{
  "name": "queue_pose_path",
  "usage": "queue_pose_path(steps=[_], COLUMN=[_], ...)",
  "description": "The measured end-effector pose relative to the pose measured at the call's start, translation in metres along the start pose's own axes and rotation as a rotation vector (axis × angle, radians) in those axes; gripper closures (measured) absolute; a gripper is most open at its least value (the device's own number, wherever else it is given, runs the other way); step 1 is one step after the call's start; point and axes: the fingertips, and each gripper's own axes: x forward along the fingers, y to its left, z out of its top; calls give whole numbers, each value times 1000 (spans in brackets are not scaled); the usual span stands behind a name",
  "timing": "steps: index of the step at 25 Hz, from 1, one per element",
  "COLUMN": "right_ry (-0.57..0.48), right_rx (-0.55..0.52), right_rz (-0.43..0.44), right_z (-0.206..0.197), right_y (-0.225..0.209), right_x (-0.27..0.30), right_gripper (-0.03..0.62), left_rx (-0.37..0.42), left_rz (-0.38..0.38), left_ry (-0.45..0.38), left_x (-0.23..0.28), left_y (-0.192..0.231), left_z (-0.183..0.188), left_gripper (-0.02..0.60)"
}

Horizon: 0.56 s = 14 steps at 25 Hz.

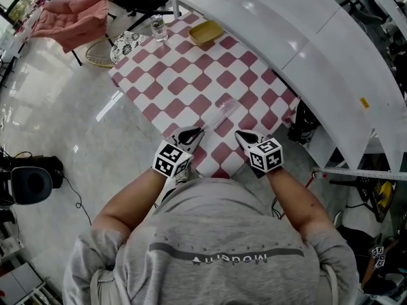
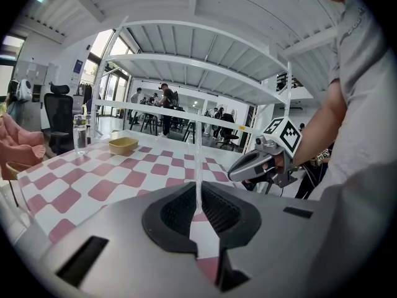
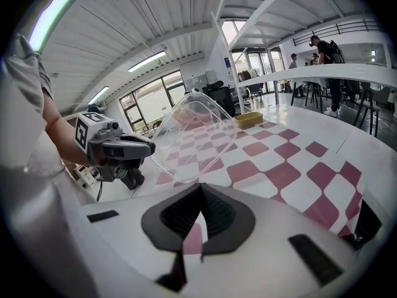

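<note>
Rim of clear lid (image 1: 220, 113) pinched in left claw (image 1: 196, 132), tipped up at worktop (image 1: 191, 75) near edge, likely since thin rim suits pinching. Right claw (image 1: 240, 134) together, empty, just beside.

Checkered pink-and-white desk (image 1: 184, 81) carries a yellow tray (image 1: 206, 33) and a clear bottle (image 1: 157, 27) at the far end. White shelf (image 1: 305, 37) runs along the right. Pink chair (image 1: 73, 19) and woven basket (image 1: 97, 57) stand on the floor to the left.

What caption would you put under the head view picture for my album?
Left gripper pinches a thin clear plastic lid over the pink-and-white checked table, right gripper shut beside it.
</note>
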Motion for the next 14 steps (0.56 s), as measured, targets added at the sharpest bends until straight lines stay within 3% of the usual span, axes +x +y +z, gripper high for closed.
queue_pose_path(steps=[14], right_ry=[2], right_rx=[-1], right_rz=[8], right_z=[1], right_y=[2], right_x=[-1], right_gripper=[571], left_rx=[-1], left_rz=[-3], left_ry=[-5], left_x=[1], left_y=[-1], left_z=[4], left_gripper=[543])
